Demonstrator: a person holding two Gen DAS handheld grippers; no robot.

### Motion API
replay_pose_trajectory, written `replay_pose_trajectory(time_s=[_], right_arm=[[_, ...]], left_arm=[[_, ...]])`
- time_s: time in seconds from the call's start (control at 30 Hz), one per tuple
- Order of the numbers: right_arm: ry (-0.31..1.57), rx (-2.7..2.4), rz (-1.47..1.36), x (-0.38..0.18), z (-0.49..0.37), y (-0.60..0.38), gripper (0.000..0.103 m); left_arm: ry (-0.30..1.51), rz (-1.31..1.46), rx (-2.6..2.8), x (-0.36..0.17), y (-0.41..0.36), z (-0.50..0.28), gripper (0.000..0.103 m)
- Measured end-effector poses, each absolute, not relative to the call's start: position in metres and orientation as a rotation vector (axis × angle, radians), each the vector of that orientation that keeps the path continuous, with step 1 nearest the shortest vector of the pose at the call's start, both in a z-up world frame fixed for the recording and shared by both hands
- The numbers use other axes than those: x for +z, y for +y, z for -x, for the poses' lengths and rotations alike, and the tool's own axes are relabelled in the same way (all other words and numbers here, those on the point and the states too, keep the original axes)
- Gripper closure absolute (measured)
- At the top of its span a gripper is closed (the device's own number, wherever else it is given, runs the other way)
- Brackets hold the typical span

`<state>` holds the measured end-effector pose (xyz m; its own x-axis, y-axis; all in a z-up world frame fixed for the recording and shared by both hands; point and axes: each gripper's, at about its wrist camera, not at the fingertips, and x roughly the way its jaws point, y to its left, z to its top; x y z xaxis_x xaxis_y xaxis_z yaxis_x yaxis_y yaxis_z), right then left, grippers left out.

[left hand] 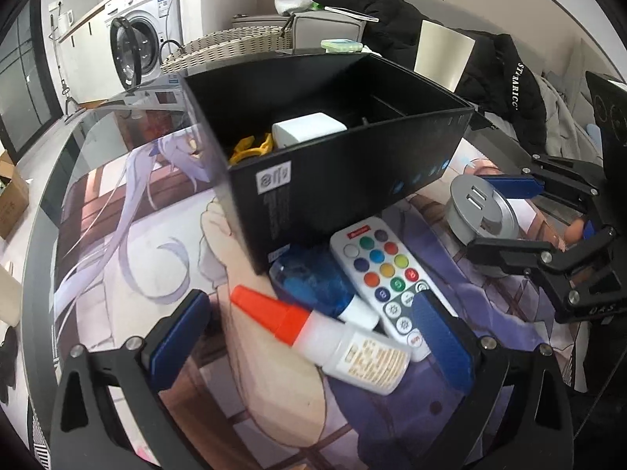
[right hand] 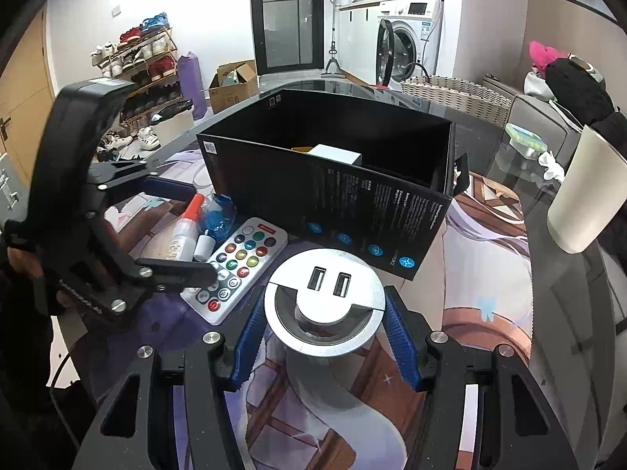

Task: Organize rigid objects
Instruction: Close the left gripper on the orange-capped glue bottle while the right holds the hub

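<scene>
Between my right fingers sits the silver USB desk grommet [right hand: 323,305], round, with two ports on top; my right gripper [right hand: 323,342] straddles it, blue pads just beside its rim on both sides, though I cannot tell whether they actually press on it. It stands on the printed desk mat [right hand: 486,274], just in front of the black cardboard box [right hand: 352,196].

My left gripper [left hand: 309,337] is spread wide around the glue bottle [left hand: 333,337], which lies on its side, orange cap pointing to the box; my pads are apart from it. Touching the bottle lies a blue-filled bottle [left hand: 313,282] with a white cap, and beside that the white remote [left hand: 388,274] with coloured buttons. Inside the box rest a white adapter block [left hand: 305,129] and a yellow clip [left hand: 250,149].
</scene>
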<state>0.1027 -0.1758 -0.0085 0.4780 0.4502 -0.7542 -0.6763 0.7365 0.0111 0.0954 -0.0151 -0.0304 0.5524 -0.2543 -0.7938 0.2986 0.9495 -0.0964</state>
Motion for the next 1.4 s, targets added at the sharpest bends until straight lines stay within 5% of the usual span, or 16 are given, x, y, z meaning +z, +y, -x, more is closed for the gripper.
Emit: replay_pose_trajectory(time_s=[0.93, 1.1, 1.4], right_arm=[[0.814, 0.739, 0.314, -0.01, -0.1, -0.173, 0.044], [0.809, 0.734, 0.31, -0.008, -0.099, -0.175, 0.044], [0.792, 0.73, 0.312, -0.003, -0.089, -0.177, 0.044]], left_arm=[[0.936, -0.159, -0.399, -0.031, -0.032, -0.074, 0.0], [0.918, -0.154, -0.404, -0.028, -0.028, -0.067, 0.016], [0.892, -0.115, -0.384, -0.023, -0.017, -0.051, 0.017]])
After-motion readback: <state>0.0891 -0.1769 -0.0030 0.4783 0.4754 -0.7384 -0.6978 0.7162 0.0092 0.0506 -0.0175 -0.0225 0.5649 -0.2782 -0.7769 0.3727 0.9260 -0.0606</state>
